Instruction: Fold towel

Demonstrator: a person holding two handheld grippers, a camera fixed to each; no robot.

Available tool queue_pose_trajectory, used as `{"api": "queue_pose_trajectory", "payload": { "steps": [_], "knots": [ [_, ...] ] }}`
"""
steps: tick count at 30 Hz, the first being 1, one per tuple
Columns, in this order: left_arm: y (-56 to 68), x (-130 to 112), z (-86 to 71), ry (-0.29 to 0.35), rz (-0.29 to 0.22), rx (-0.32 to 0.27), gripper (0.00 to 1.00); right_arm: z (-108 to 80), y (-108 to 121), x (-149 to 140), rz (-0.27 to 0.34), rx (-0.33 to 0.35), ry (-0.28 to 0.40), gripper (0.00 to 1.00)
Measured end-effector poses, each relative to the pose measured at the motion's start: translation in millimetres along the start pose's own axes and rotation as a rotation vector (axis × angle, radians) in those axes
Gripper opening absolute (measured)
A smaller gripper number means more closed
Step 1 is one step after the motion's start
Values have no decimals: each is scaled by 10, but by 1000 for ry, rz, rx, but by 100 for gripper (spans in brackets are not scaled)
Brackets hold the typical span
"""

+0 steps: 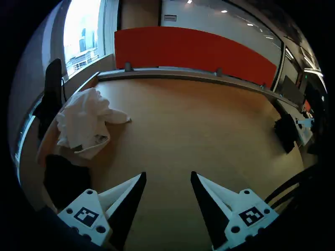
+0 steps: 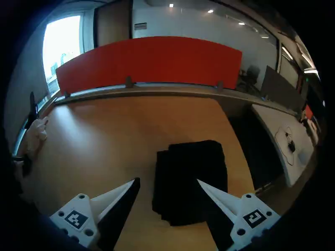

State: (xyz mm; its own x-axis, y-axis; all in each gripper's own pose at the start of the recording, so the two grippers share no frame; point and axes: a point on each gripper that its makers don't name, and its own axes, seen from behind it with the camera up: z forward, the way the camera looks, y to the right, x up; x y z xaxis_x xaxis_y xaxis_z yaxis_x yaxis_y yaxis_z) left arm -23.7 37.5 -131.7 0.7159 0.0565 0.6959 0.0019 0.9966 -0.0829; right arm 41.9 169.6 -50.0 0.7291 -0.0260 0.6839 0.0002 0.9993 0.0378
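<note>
One white towel, crumpled. One black towel, folded. One dark cloth beside the white one; can't tell what kind. One tabletop. One red divider. One window. Two grippers, the left gripper and the right gripper, with two fingers each.

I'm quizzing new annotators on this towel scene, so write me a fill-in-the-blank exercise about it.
The crumpled towel on the wooden table is ____ in colour.
The folded towel ahead of the right gripper is ____ in colour.
The partition behind the table is ____ in colour.
The left gripper has its jaws ____.
Missing words: white, black, red, open.
</note>
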Motion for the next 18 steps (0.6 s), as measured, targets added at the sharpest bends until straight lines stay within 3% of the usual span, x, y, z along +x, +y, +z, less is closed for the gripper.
{"api": "queue_pose_trajectory", "payload": {
  "steps": [18],
  "knots": [
    [-77, 202, 42, 61, -17, -8, 78, -112, -318, 348, 29, -8, 167, 94]
  ]
}}
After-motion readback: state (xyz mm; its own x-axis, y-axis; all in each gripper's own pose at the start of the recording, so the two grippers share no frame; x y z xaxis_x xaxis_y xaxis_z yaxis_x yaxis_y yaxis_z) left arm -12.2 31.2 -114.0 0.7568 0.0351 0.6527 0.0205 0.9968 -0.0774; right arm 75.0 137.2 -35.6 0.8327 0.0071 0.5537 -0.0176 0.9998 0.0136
